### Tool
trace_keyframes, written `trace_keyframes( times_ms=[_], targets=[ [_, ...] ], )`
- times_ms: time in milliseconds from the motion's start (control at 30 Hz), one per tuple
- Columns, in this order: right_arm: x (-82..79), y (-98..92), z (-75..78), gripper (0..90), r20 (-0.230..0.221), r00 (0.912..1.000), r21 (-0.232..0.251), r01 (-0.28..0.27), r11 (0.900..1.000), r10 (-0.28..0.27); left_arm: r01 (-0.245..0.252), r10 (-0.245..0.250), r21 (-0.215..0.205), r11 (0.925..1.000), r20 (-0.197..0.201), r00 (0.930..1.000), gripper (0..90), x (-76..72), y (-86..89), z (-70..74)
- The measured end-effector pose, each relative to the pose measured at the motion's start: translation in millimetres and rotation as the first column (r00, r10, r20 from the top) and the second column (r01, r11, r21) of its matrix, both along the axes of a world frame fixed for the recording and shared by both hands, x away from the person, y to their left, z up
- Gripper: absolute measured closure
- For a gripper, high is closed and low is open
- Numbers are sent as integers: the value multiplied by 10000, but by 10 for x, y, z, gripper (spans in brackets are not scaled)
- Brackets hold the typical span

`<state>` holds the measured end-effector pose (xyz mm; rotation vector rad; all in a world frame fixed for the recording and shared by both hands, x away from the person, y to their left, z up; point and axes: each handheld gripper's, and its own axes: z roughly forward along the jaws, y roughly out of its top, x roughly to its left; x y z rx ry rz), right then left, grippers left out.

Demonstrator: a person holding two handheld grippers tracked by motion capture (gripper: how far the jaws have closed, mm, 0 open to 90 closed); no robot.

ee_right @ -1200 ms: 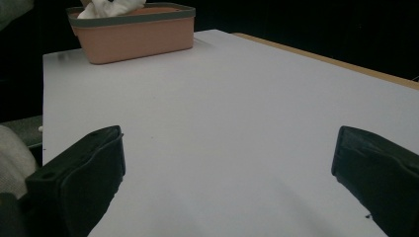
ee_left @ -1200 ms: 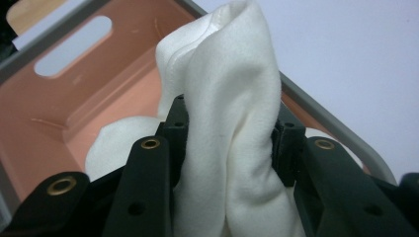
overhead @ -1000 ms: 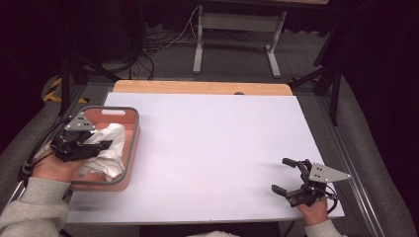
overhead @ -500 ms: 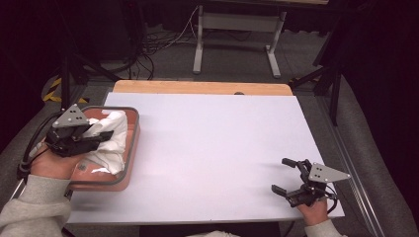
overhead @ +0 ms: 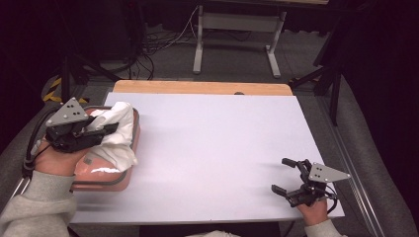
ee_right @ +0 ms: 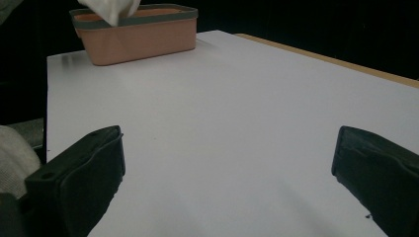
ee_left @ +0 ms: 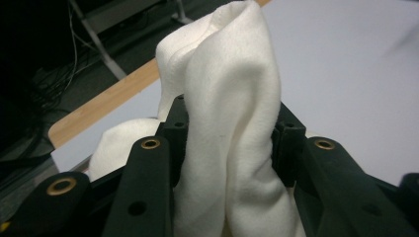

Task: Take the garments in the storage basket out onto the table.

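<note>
Where the tabletop [overhead: 212,153] meets its left edge, a salmon-pink bin [overhead: 106,177] with a grey rim sits, its far end partly covered by cloth. Left gripper [overhead: 106,129] above the bin, jaws clenched on a white cloth [overhead: 116,133]. In the left gripper view the cloth [ee_left: 232,128] is pinched between the two black jaws, a fold standing up past the jaw tips, the rest hanging down behind them. From the high view the cloth drapes from the jaws over the bin's right wall and down into it; lower end touches the bin's inside. Person's left hand [overhead: 59,158] and grey sleeve [overhead: 34,207] come in at the near left corner.

Middle of the tabletop bare white sheet; a strip of wood [overhead: 197,87] shows along the far edge.

Right gripper [overhead: 284,175] low over the tabletop near the near right corner, jaws released, standing wide apart with nothing between them. Right gripper view: both jaws frame bare tabletop, the bin [ee_right: 138,37] far off at the opposite edge, a corner of cloth [ee_right: 111,10] above its rim.
</note>
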<state>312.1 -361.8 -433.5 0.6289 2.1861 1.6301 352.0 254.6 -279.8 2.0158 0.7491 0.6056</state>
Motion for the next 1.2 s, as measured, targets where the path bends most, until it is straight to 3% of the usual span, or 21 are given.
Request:
trace_keyframes(
  times_ms=[200,367,600,1200],
  targets=[
    [-1,-2,1,1,0,10000,8,-3,10000,3,272,-256,-504,9984,313,9992,628,-16,-76,73],
    [0,2,-1,1,1,10000,11,-8,10000,8,785,-731,-1023,9917,558,9958,628,-22,-184,150],
    [-2,-2,1,1,3,10000,-1,-27,10000,27,1410,-1301,-1233,9823,930,9871,628,-10,-372,242],
    [-7,-5,3,1,14,10000,28,-62,10000,62,2681,-2376,-2024,9419,1630,9576,628,81,-817,420]
  ],
)
